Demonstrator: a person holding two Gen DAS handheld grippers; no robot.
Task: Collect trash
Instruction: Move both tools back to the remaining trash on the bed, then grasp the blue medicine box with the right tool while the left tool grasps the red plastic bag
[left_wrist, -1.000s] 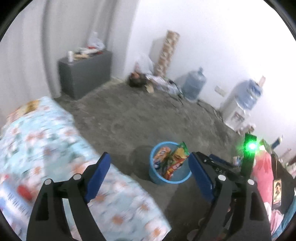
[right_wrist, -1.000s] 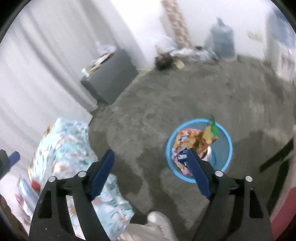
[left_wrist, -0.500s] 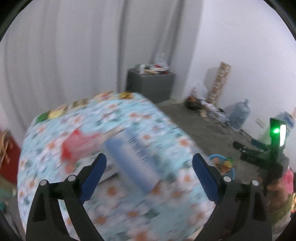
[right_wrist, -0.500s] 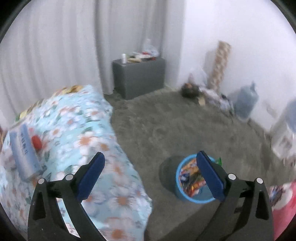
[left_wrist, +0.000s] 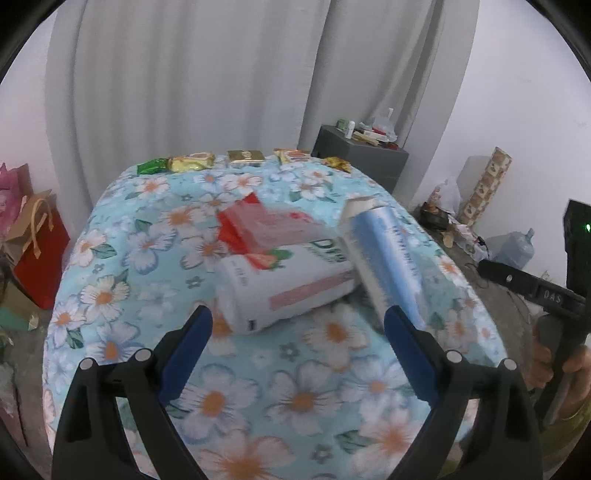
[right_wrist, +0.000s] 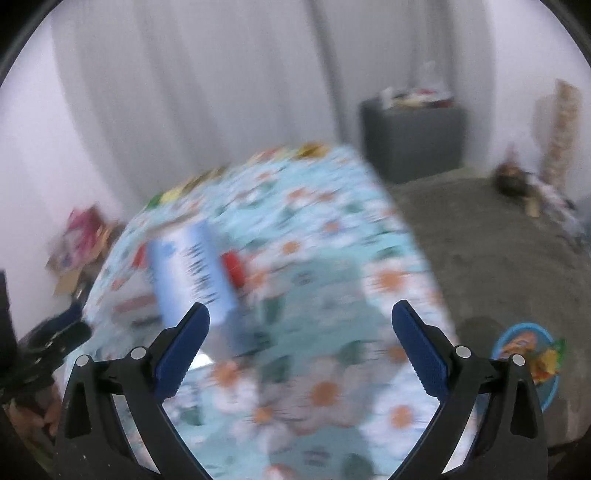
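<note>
Both grippers hover empty above the trash on the counter

The left gripper hangs spread just near of the white carton, which touches the blue carton and red carton, likely lining up a pinch. The right gripper is spread too; the blue bin waits on the floor, right.

3 cartons, 5 snack packets, 1 bin, 2 gift bags
</note>
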